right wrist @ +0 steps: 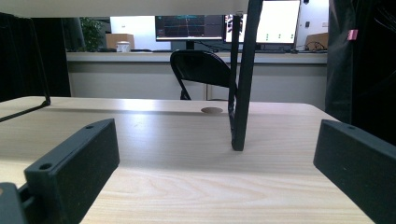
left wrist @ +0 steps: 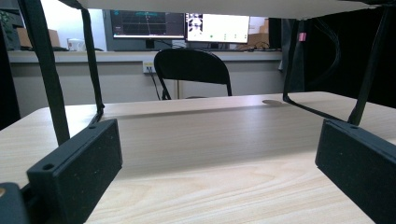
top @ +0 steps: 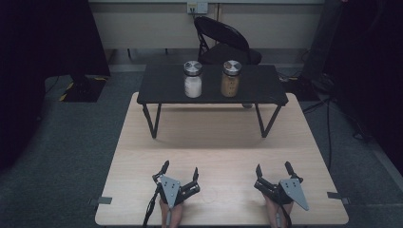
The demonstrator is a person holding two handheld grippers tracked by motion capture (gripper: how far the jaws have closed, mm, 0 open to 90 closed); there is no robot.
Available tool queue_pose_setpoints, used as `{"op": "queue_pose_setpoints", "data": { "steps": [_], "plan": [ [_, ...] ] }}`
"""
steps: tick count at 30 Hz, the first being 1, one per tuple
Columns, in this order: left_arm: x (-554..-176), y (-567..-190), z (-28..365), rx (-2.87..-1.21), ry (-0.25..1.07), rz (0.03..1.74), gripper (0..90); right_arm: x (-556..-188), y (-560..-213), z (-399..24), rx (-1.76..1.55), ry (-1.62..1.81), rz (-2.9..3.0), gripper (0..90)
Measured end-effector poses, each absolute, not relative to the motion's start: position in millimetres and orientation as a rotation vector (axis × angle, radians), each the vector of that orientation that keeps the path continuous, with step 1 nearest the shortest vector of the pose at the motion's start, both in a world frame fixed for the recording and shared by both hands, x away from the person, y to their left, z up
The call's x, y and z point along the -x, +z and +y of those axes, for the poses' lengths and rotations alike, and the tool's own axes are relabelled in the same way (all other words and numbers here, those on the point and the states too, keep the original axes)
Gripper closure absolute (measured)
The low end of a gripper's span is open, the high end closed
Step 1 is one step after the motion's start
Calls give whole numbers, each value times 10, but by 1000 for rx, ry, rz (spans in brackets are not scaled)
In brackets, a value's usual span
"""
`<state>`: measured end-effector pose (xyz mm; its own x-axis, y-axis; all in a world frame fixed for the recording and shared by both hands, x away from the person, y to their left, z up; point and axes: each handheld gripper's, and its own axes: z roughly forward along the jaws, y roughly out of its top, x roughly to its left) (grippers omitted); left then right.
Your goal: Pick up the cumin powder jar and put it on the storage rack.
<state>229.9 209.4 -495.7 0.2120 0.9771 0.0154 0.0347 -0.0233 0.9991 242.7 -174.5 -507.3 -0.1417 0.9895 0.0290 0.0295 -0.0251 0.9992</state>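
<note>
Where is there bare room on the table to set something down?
Bare wood lies between the left claw and right claw, and ahead to the black riser's legs. On the riser, the white jar and brown jar crowd the middle; its ends are free.

Right tongs (right wrist: 217, 172) spread wide, nothing between jaws, low over the light wood counter (right wrist: 187, 186). Black stand leg (right wrist: 242, 84) dead ahead on counter; black chair (right wrist: 198, 67) behind that leg.
</note>
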Motion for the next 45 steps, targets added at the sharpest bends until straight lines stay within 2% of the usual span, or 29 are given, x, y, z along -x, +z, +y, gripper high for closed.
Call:
{"op": "queue_pose_setpoints", "data": {
  "steps": [45],
  "plan": [
    [-2294,-4957,2078,-1340,1054,1075,0,-2422,-5072,-1732,-1186,1312,1313,0]
  ]
}}
